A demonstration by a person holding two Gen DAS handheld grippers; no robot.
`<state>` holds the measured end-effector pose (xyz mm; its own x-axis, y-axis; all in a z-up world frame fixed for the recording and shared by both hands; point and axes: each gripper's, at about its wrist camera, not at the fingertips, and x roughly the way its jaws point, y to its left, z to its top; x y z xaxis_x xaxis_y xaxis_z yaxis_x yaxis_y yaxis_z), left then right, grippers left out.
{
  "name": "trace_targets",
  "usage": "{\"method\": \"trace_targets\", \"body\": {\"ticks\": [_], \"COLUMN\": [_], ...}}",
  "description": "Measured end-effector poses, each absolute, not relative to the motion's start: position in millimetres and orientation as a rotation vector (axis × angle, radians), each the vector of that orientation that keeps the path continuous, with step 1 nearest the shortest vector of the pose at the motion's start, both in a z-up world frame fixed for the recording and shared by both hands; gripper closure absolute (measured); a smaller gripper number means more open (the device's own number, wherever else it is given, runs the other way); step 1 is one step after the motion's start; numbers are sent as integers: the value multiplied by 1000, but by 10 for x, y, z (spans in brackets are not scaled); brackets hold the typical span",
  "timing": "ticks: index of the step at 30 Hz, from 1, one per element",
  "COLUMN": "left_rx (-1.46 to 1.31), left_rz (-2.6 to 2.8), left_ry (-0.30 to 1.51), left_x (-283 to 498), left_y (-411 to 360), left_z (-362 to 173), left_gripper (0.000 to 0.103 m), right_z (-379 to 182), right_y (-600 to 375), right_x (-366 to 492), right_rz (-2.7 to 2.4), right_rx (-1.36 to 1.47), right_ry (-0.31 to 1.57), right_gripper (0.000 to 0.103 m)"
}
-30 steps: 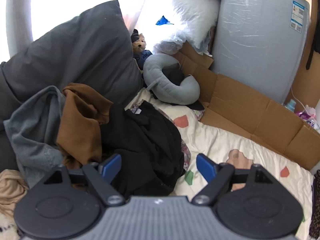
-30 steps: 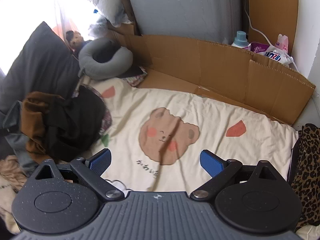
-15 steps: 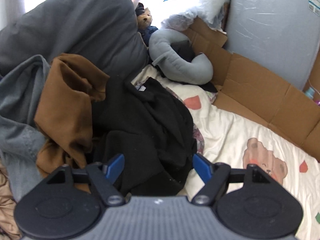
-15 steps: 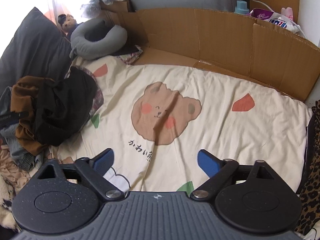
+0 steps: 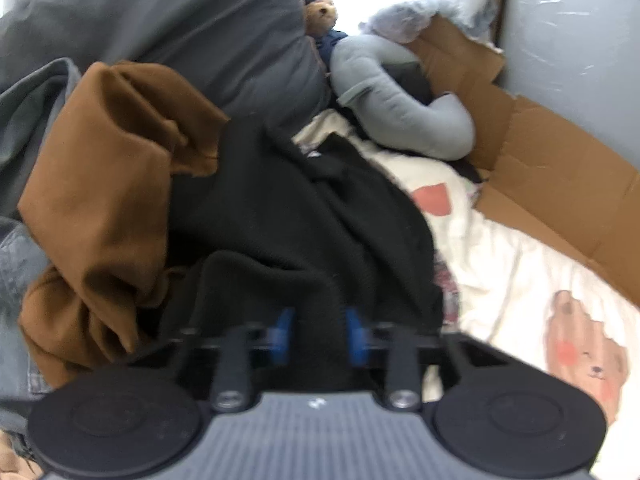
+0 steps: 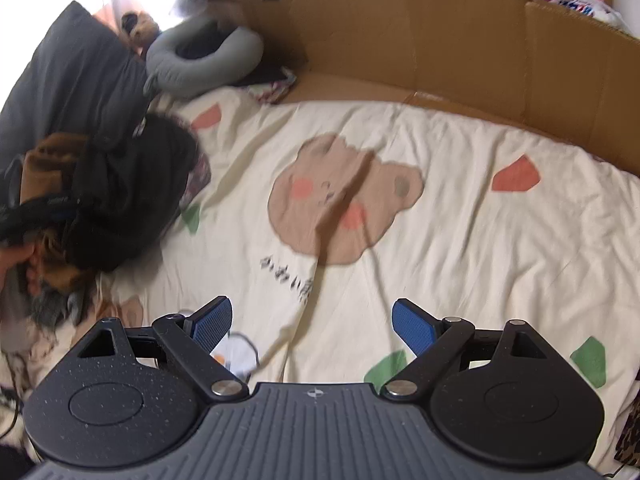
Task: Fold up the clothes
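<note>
A heap of clothes lies at the left end of the bed: a black garment (image 5: 304,216) on top, a brown garment (image 5: 108,184) beside it and a grey garment (image 5: 24,120) behind. My left gripper (image 5: 318,336) is down in the heap, its jaws closing, and the blue pads pinch a fold of the black garment. From the right wrist the same black garment (image 6: 132,184) shows at the left. My right gripper (image 6: 312,324) hovers open over the cream bear-print blanket (image 6: 440,240), nothing between its fingers.
A dark grey pillow (image 5: 180,20), a teddy bear (image 5: 322,8) and a grey neck pillow (image 5: 392,92) sit behind the heap. Cardboard (image 6: 440,40) walls the bed's far side. Leopard-print fabric (image 6: 628,432) lies at the right edge.
My left gripper sank into the heap and its jaws narrowed from wide apart onto the black garment. My right gripper dropped closer to the blanket and stayed open.
</note>
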<state>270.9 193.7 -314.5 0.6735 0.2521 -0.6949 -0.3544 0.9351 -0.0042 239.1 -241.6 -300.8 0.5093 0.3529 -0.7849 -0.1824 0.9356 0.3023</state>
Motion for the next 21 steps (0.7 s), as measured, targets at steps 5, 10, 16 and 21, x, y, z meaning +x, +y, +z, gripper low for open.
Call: {"method": "trace_targets", "body": {"ticks": [5,10,16,21], "left_rx": [-158,-211,-247,-303], "left_rz": [324,258,186,132], "left_ry": [713,690,708,748], "left_x": [2585,2475,2387,2282], "left_y": [1966,1962,1891,1789], "left_z": [-3212,-3160,-3138,-3194], "left_gripper": [99,100,101,101], "right_z": [-3089,-3113,-3142,-3167], "right_y": [-2403,-2387,-2360,-2356], "right_x": [2371,2382,2370,2368], "right_rz": [317,315,322,322], "right_rx": [192,193,200,207], "right_ry": [1007,1014,1027,1039], "right_gripper": [12,12,12,12]}}
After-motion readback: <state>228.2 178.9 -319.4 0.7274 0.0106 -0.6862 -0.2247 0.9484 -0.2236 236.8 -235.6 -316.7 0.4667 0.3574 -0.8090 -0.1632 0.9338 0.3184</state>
